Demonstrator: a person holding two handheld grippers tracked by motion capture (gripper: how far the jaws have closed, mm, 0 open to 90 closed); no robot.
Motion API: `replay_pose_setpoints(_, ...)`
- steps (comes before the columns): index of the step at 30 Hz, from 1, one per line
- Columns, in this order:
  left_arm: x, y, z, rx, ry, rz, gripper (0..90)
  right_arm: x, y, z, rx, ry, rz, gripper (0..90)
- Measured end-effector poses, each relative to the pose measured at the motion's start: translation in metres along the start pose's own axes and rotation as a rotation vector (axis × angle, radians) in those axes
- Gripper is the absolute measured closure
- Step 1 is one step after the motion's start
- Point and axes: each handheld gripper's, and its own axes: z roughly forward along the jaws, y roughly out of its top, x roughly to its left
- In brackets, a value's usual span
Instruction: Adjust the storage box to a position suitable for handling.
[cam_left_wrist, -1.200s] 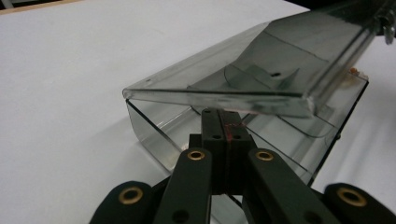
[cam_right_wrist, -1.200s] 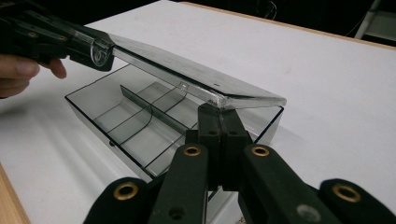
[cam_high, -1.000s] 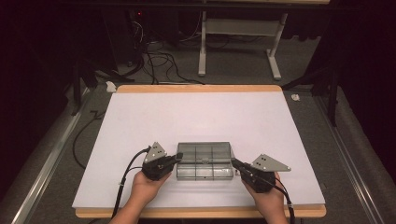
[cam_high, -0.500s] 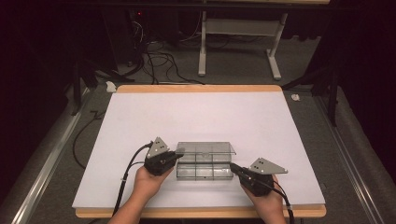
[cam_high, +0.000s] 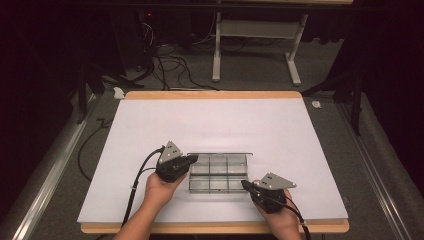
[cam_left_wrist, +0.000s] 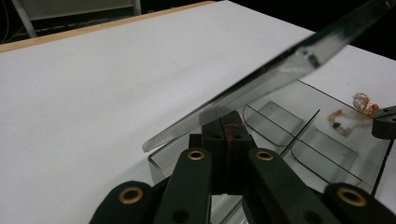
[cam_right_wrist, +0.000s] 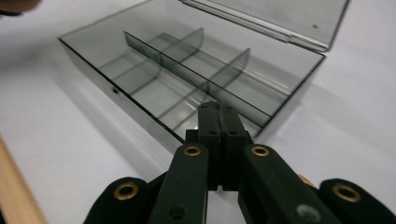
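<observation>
Dark room, grey carpet floor, cables, white stand behind

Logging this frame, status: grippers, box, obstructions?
Left gripper shut, under the raised lid. Right gripper shut, empty, at the clear plastic compartment box. Box open. White table unobstructed.
</observation>
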Motion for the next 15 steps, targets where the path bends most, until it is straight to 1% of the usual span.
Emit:
replay_pose_setpoints(2, 0.0007, 0.0014, 0.0009, 0.001, 0.001, 0.000, 90.0, -0.0026, -0.0010, -0.0006, -0.008, 0.020, 0.015, 90.0)
replay_pose_setpoints(5, 0.0020, 0.0022, 0.0019, -0.006, 0.004, -0.005, 90.0, -0.0019, -0.0010, -0.0008, -0.008, 0.013, 0.002, 90.0)
replay_pose_setpoints(15, 0.0064, 0.0051, 0.0084, 0.005, 0.020, -0.002, 90.0, -0.0035, -0.0020, -0.0002, -0.015, 0.019, 0.002, 90.0)
